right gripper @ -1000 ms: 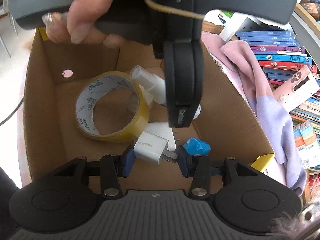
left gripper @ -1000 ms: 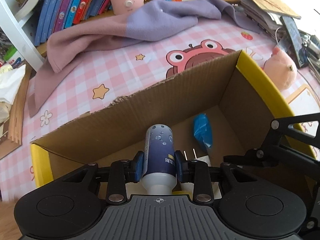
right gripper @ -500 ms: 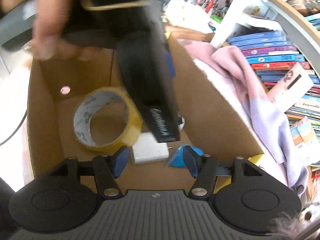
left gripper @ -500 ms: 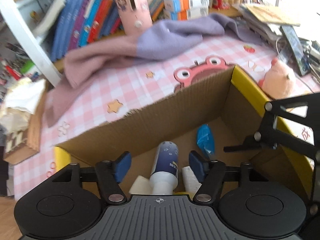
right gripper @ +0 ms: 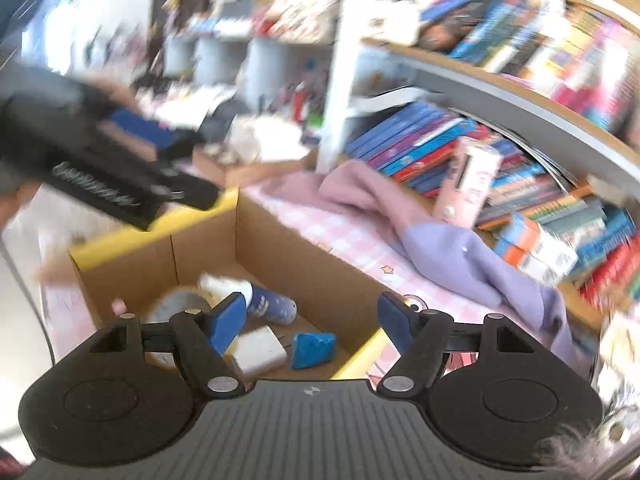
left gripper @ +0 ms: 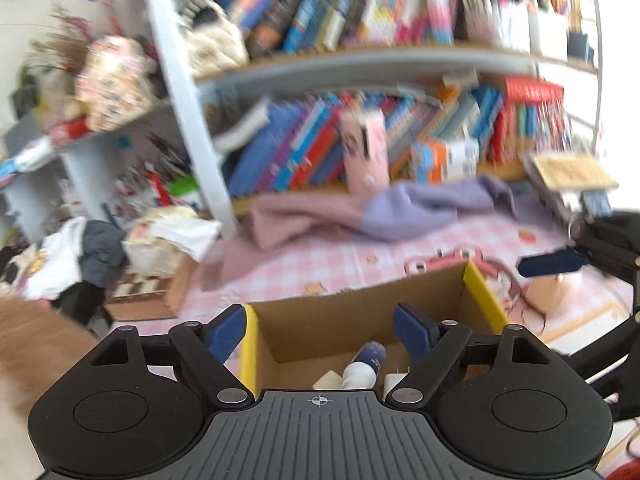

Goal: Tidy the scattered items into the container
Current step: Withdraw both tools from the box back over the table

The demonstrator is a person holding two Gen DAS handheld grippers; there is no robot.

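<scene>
Bottle [right gripper: 269,307] lies on its side in box [right gripper: 280,252], below both grippers; left gripper [left gripper: 320,330] and right gripper [right gripper: 312,320] spread wide, empty, right nearer the contents.

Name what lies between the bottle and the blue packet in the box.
Right wrist view: the white charger lies between bottle and blue packet.

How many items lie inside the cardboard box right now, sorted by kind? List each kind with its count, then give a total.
Spray bottle: 1
Tape roll: 1
White charger plug: 1
Blue crumpled packet: 1
Total: 4 in the cardboard box; anything hidden behind the right gripper cannot be counted.
</scene>
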